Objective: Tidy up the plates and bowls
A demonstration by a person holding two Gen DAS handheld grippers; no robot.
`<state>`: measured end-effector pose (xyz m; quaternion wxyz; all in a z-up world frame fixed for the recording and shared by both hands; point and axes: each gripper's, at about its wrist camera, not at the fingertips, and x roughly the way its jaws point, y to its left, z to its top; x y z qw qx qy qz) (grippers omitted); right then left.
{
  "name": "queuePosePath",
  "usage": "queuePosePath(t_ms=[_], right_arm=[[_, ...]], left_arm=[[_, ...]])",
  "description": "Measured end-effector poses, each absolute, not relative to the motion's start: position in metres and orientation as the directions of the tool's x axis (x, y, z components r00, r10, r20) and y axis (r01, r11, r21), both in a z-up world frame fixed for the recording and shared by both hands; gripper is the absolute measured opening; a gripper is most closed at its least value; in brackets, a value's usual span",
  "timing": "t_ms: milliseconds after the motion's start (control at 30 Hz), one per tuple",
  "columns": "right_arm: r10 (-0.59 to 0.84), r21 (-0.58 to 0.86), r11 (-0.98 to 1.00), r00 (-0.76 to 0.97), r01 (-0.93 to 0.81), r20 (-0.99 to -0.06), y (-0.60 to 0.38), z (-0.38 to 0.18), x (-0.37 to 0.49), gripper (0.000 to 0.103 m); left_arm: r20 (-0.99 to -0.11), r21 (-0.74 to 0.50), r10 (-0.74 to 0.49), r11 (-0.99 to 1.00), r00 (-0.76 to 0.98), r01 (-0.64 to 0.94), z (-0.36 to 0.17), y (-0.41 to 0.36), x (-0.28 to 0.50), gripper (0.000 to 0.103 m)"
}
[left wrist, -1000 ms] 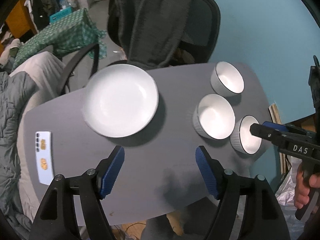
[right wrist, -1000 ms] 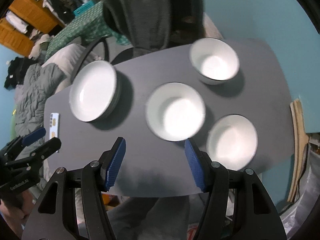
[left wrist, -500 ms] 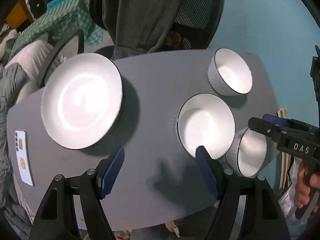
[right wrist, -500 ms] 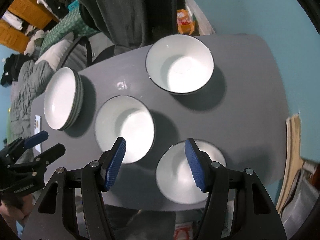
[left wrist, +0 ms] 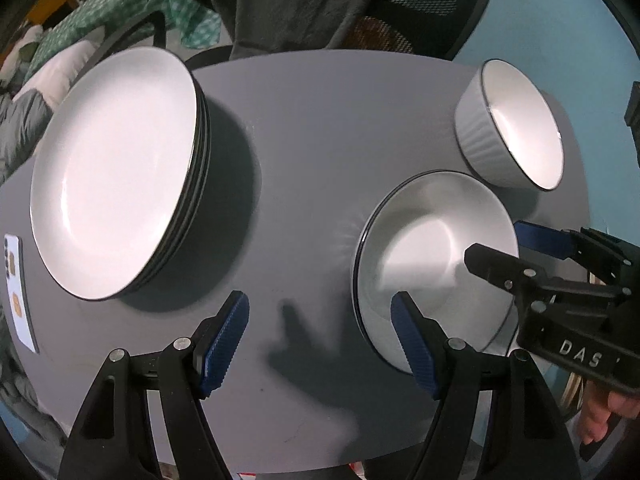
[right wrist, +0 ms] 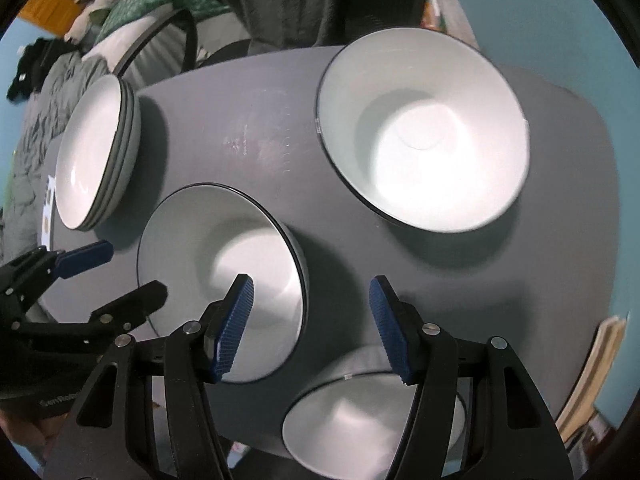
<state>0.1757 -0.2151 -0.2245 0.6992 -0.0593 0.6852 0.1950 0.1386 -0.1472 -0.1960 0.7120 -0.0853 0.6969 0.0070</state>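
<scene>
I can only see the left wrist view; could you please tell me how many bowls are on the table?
Observer: Three. The right wrist view shows a near bowl at the table's edge, besides the middle bowl and the far bowl.
Operator: Thank you. How do the right gripper's fingers stand?
Observer: The right gripper is open and holds nothing. One finger hangs over the middle bowl's inside, the other outside its rim.
Operator: Is the far bowl empty?
Observer: Yes, its whole white inside shows, and it is bare.
</scene>
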Motion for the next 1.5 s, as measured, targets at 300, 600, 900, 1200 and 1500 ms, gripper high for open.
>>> queuePosePath(t_ms=[300,600,900,1200,1500], right_arm=[[0.178,0.181,0.902,-0.046,-0.392,-0.983,-0.218,-0.238,0.182,0.060],[0.190,0.206,0.896,-0.079,-0.393,-0.979,-0.225,-0.242,0.186,0.041],[0.235,0.259,0.893,-0.110,-0.367,-0.966,-0.227,-0.245,0.185,0.013],[0.233,0.253,0.907,-0.099,-0.336,-0.967,-0.226,-0.247,0.182,0.009],[0.248,0.270,0.919,-0.110,-0.288,-0.962,-0.221,-0.250,0.186,0.007]], left_arm=[[-0.994,-0.114,-0.112,0.977,0.021,-0.178,-0.208,-0.152,0.136,0.067],[-0.989,-0.139,-0.144,0.971,-0.012,-0.193,-0.225,-0.153,0.138,0.044],[-0.982,-0.183,-0.187,0.965,-0.004,-0.189,-0.221,-0.156,0.136,0.021],[-0.977,-0.208,-0.213,0.954,-0.001,-0.216,-0.221,-0.151,0.138,0.012],[-0.981,-0.188,-0.194,0.957,-0.007,-0.220,-0.218,-0.147,0.148,0.012]])
